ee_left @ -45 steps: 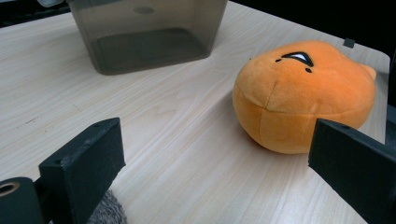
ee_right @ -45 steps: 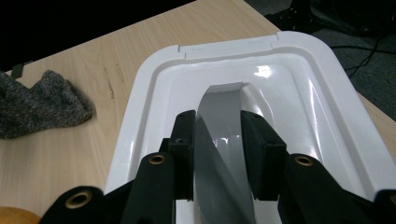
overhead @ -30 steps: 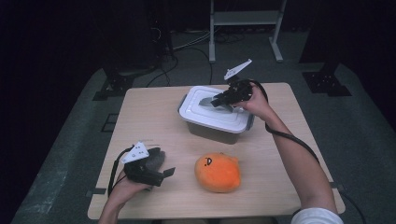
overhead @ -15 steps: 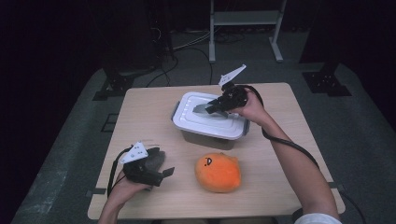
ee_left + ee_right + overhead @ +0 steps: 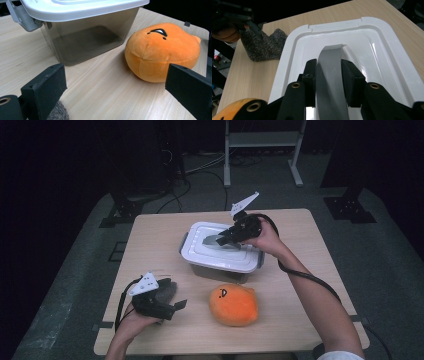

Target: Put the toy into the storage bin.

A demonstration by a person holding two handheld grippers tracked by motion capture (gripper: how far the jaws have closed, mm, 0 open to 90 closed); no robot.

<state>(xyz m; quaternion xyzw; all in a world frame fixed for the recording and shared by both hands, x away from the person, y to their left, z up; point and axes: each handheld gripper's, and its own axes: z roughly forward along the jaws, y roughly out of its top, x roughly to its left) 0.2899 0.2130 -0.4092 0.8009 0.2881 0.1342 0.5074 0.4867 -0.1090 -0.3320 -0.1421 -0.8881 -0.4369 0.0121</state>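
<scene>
1. The jaws of the left gripper stand wide apart with nothing between them, as the left gripper view shows; the gripper rests low over the bench near its front left corner, above a grey fuzzy cloth.
2. An orange plush toy lies near the front edge, about mid-bench, just in front of the box.
3. The lidded plastic box stands near the middle of the bench, toward the back edge, its white lid on top.
4. The jaws of the right gripper are clenched on the grey handle at the centre of the lid, one pad pressing each side of it.
</scene>
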